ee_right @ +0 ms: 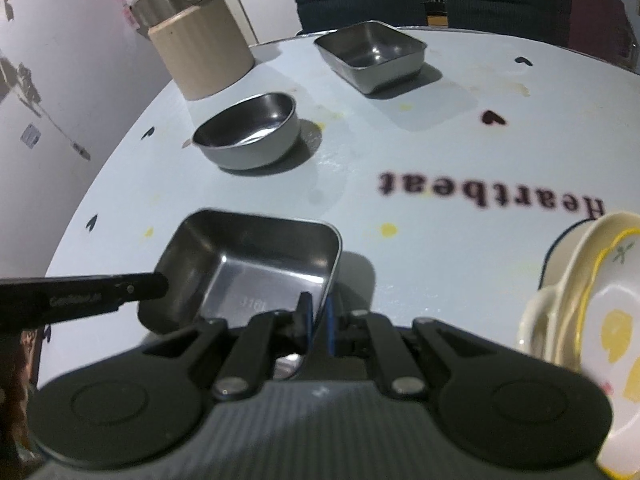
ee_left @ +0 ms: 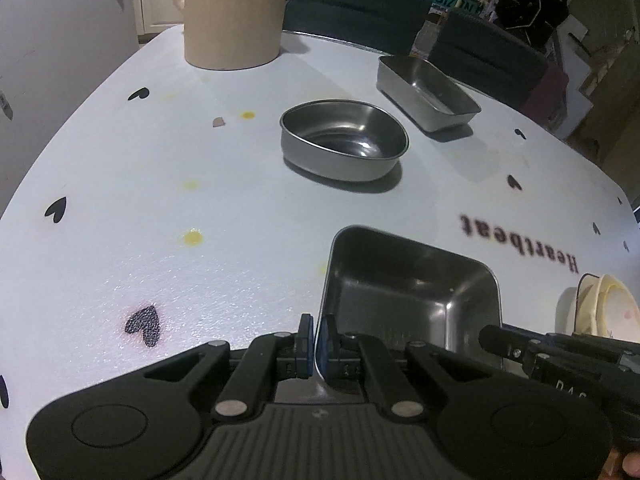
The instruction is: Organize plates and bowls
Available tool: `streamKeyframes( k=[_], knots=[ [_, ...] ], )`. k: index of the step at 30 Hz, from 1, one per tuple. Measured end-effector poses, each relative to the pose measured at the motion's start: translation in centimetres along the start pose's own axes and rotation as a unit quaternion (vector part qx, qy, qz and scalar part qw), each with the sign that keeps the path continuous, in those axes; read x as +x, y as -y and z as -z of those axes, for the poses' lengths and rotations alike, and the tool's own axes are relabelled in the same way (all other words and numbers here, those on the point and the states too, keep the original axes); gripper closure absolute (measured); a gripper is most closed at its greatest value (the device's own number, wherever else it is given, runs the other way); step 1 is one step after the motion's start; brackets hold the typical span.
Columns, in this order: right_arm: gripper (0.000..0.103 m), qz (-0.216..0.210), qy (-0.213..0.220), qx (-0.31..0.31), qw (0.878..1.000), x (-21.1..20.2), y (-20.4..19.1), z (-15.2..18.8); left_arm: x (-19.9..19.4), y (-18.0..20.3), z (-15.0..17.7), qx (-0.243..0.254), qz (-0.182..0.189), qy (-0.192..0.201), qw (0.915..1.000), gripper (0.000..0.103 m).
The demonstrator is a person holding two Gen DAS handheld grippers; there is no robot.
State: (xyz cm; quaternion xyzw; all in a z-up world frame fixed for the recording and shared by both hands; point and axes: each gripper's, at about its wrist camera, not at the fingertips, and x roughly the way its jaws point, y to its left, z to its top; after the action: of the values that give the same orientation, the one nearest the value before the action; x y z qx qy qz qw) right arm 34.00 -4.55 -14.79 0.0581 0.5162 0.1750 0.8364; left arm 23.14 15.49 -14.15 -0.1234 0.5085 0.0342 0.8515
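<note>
We could not see the near end of the square steel tray, because in both wrist views it ran under the claw bodies. The cream dishes at the right were cut off by the picture edge, so we could not count them. A fingertip showed at the bottom right corner of the left view and nothing more of the person. The embossed mark on the tray floor was too blurred to read.

The left claw was all but closed, its blue pads clamped on the tray's left wall, one pad outside and one inside. The right claw was closed the same way on the tray's right wall, and its black finger showed at the right of the left view. We could not tell whether the tray rested on the desk or hung just above it, though its shadow lay close under it.

Beyond the tray stood the round steel bowl, well apart, and farther back the second steel tray near the far edge. The beige ribbed jar sat at the back left corner. Between the held tray and the bowl the desk lay bare except for yellow stains and printed hearts. The cream dishes stood near the tray's right side, leaving little room there. Dark chairs stood behind the far edge.
</note>
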Motion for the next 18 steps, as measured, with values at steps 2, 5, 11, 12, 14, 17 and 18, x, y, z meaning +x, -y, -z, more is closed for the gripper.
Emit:
streamKeyframes(
  k=[2,5,11,12,14,17,18],
  knots=[
    [0.094,0.000,-0.003,-0.004,1.000,0.15,-0.12,0.10,0.04,0.01,0.04,0.002,-0.001,-0.002,1.0000,0.099],
    [0.094,-0.003,-0.006,-0.003,1.000,0.23,-0.12,0.07,0.12,0.02,0.09,0.004,-0.002,-0.004,1.0000,0.099],
    [0.094,-0.007,-0.013,0.004,1.000,0.27,-0.08,0.17,0.33,0.05,0.12,0.009,-0.004,-0.007,0.9999,0.099],
    [0.094,-0.009,-0.014,0.007,1.000,0.26,-0.02,0.19,0.35,0.08,0.10,0.008,-0.004,-0.007,0.9999,0.099],
    [0.094,-0.011,-0.014,0.008,1.000,0.25,0.02,0.24,0.36,0.12,0.09,0.009,-0.005,-0.006,0.9999,0.099],
    [0.093,-0.010,-0.011,0.003,1.000,0.25,-0.06,0.33,0.37,0.18,0.12,0.012,-0.006,-0.006,0.9999,0.098],
    [0.092,-0.008,-0.010,-0.002,1.000,0.25,-0.16,0.35,0.36,0.17,0.12,0.013,-0.006,-0.005,0.9999,0.098]
  ],
)
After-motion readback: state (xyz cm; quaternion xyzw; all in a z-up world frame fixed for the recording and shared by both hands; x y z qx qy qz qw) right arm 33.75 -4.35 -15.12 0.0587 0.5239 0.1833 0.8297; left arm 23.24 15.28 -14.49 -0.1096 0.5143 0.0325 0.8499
